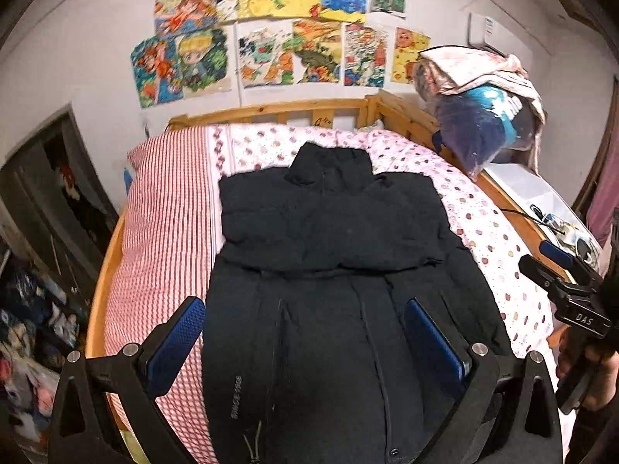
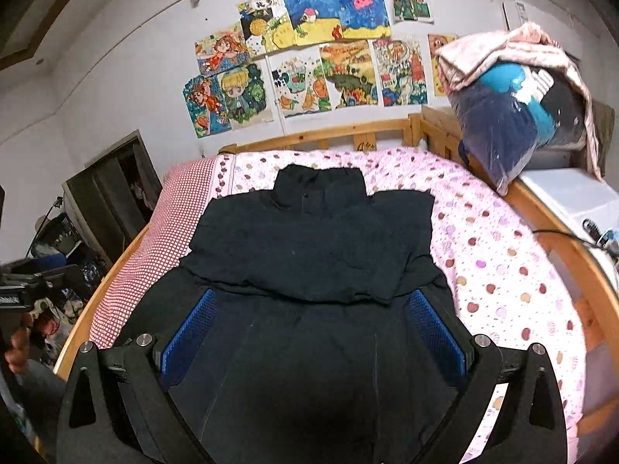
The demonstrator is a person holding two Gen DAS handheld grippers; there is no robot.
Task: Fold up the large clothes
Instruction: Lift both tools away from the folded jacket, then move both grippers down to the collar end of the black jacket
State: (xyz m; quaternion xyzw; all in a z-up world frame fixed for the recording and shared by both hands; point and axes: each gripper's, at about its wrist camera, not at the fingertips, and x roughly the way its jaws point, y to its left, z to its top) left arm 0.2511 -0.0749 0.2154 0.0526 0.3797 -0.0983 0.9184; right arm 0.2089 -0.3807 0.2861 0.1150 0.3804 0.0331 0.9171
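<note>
A large black coat [image 1: 329,239] lies flat on the bed, collar toward the headboard, sleeves folded across its chest. It fills the middle of the right wrist view [image 2: 309,255] too. My left gripper [image 1: 305,309] is open above the coat's lower part, its blue pads [image 1: 182,332] wide apart. My right gripper [image 2: 313,305] is open above the coat's lower half, holding nothing. The right gripper also shows at the right edge of the left wrist view [image 1: 557,274].
The bed has a wooden frame [image 1: 278,110], a pink dotted sheet [image 2: 503,263] and a red checked cover [image 1: 166,212]. A bagged bundle [image 2: 514,123] sits on the right rail beside a white box [image 2: 572,193]. Clutter and a dark cabinet [image 1: 58,185] stand left.
</note>
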